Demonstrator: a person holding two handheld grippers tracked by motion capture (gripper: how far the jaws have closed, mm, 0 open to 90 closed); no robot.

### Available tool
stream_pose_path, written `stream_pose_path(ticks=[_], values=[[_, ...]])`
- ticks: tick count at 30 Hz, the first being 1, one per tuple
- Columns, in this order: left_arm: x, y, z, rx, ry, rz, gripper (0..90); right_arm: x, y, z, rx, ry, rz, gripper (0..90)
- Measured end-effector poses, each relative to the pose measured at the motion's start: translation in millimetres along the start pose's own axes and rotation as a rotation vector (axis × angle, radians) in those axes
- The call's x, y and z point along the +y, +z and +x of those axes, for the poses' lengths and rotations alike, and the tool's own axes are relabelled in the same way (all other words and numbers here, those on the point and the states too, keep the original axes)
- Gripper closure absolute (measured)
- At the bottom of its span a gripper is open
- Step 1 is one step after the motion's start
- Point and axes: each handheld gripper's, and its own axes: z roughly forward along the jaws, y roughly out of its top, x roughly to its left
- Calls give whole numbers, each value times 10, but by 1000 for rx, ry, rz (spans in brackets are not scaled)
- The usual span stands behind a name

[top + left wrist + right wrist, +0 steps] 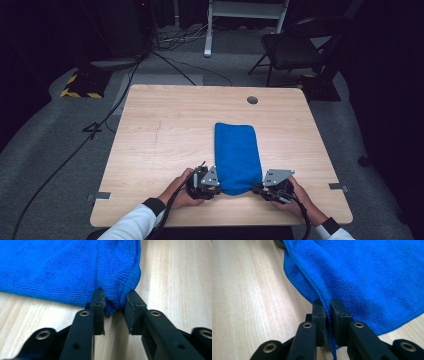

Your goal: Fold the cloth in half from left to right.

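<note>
The wooden bench (165,135) carries a folded blue towel (236,155) that stretches away from both sets of jaws, its near end lying between them. It looks light, soft and floppy, likely to sag and unfold unless held at the corners, where the hemmed edges give the firmest hold. The right gripper (327,315) has its jaws pinched narrow on the towel's edge. The left gripper (113,312) has its jaws partly apart, a bunched corner between them, seemingly not yet clamped.
</note>
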Motion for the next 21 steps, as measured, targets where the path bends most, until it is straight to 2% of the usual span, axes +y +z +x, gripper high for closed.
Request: stream_pose_path(ticks=[2,3,5,6,7,8,9,10,12,14,17,19,21], values=[[-6,-20,-32,-18,0,3,718,-3,-13,19,19,-2,6,767],[-7,-28,-49,-21,1,9,628,-7,-31,41,34,-1,7,674],[-15,-61,-49,-11,-26,6,478,-7,-63,44,44,10,-5,612],[-15,-61,-49,-11,-26,6,419,-7,-63,44,44,10,-5,612],[-14,-104,-27,6,-55,-1,346,5,-110,25,48,24,-27,530],[-14,-104,-27,6,-55,-1,276,5,-110,25,48,24,-27,530],[-6,-129,-13,18,-67,-10,276,16,-140,9,39,28,-35,514],[3,-158,7,22,-79,-19,214,38,-210,-29,34,36,-60,480],[29,-211,62,40,-87,-42,201,51,-241,-49,22,45,-71,461],[63,-278,161,59,-119,-72,185,93,-302,-141,-14,62,-96,422],[83,-308,231,78,-134,-72,181,120,-325,-214,-38,78,-104,393],[108,-318,298,90,-152,-84,180,175,-342,-340,-62,93,-116,398],[142,-324,374,111,-143,-76,181,197,-340,-382,-81,93,-114,396]])
